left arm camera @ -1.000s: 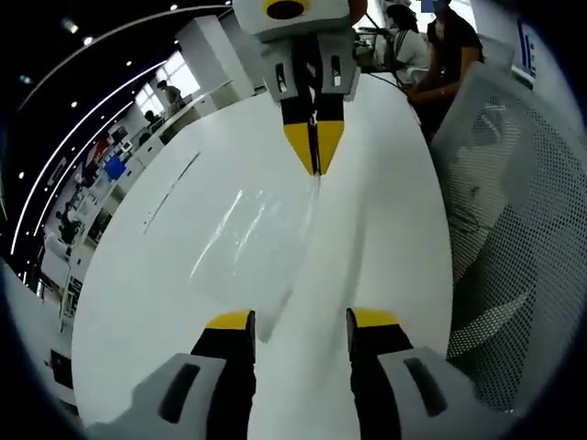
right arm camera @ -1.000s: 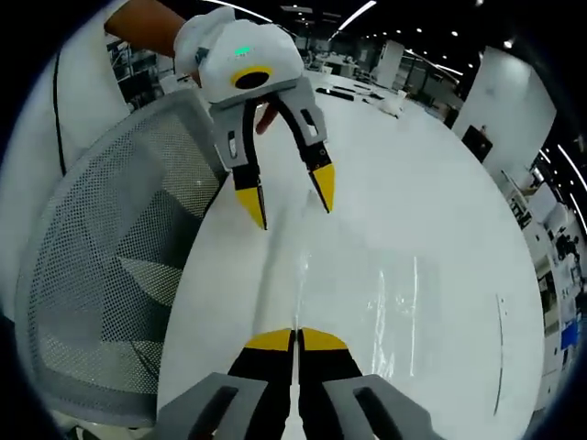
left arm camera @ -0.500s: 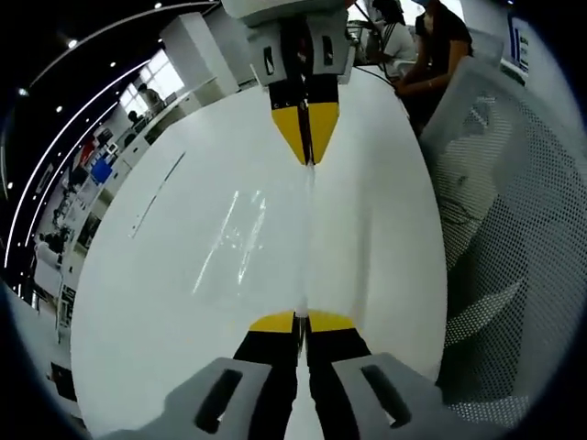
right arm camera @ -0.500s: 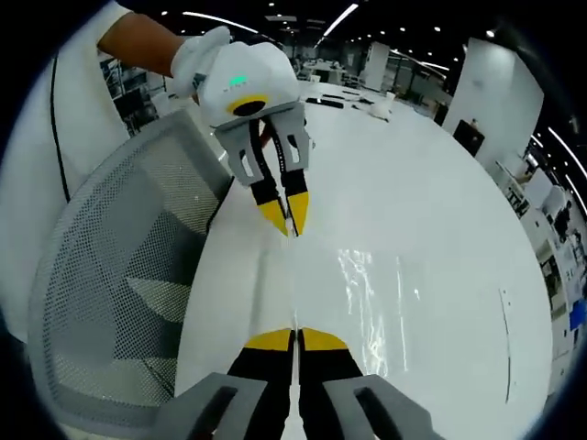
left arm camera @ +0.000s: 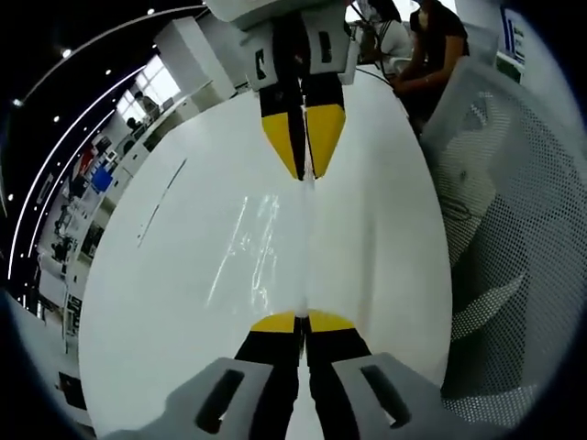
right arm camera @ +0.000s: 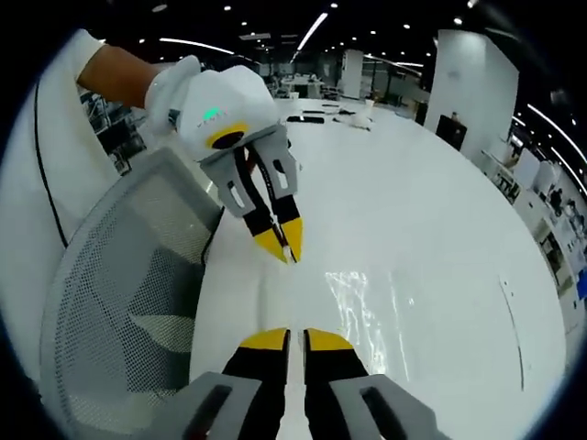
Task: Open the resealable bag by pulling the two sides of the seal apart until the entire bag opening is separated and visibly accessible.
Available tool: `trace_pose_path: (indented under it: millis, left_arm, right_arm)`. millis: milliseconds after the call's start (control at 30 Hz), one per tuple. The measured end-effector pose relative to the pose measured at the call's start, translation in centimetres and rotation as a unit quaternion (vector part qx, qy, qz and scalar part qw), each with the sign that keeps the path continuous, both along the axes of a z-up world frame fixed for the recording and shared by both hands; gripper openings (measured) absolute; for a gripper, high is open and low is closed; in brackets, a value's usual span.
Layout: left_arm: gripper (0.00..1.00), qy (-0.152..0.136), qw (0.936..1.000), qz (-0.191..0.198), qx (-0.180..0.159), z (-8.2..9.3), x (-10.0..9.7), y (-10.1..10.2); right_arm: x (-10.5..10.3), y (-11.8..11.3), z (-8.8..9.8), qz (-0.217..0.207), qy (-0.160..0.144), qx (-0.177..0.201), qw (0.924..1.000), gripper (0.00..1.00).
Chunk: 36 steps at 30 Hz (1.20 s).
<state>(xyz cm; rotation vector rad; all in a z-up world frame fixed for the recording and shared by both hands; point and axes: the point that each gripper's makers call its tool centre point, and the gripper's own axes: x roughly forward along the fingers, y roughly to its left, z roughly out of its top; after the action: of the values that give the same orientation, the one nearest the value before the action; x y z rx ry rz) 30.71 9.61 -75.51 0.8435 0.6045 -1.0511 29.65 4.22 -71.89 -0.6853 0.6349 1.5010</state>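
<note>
A clear resealable bag [left arm camera: 260,240] lies stretched over the white table [left arm camera: 156,312] between my two grippers. My left gripper [left arm camera: 300,322] is shut on the bag's near edge at the bottom of the left gripper view. Opposite it, my right gripper [left arm camera: 304,174] comes down from the top, its yellow tips pinched on the far end of the same edge. In the right gripper view, my right gripper [right arm camera: 295,339] holds the bag [right arm camera: 367,307] with its jaws nearly together. The left gripper [right arm camera: 287,247] is shut a short way ahead, held by a gloved hand [right arm camera: 174,87].
A grey mesh chair [left arm camera: 514,229] stands against the table's edge, also seen as the chair [right arm camera: 119,302] in the right gripper view. People [left arm camera: 431,46] sit at the table's far end. A thin dark line [left arm camera: 161,200] marks the tabletop. Small items [right arm camera: 316,117] lie far off.
One second ago my left gripper was open around the bag's edge; it has since shut on it. The two grippers now stand a little closer together, both pinching the edge.
</note>
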Motion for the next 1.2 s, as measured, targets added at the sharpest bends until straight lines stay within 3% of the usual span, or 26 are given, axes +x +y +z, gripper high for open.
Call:
trace_pose_path:
  millis: [300, 733, 967, 1200]
  left_arm:
    - [0.00, 0.007, 0.9999, 0.005, -0.014, 0.7, 0.3, -0.6]
    - [0.00, 0.011, 0.9992, -0.002, -0.039, 2.0, 0.1, -1.9]
    - [0.00, 0.018, 0.9984, -0.008, -0.053, 2.1, -0.2, -2.4]
    - [0.00, 0.022, 0.9979, -0.006, -0.061, 2.4, -0.1, -2.5]
  right_arm:
    - [-0.3, 2.4, 0.6, 0.013, -0.017, 0.024, 0.9995, 0.10]
    - [-1.0, 5.0, -0.1, 0.038, -0.056, 0.040, 0.9969, 0.08]
    - [-0.5, 4.7, -0.4, 0.050, -0.083, 0.025, 0.9950, 0.01]
    - [-0.2, 4.4, -0.5, 0.043, -0.090, 0.019, 0.9948, 0.00]
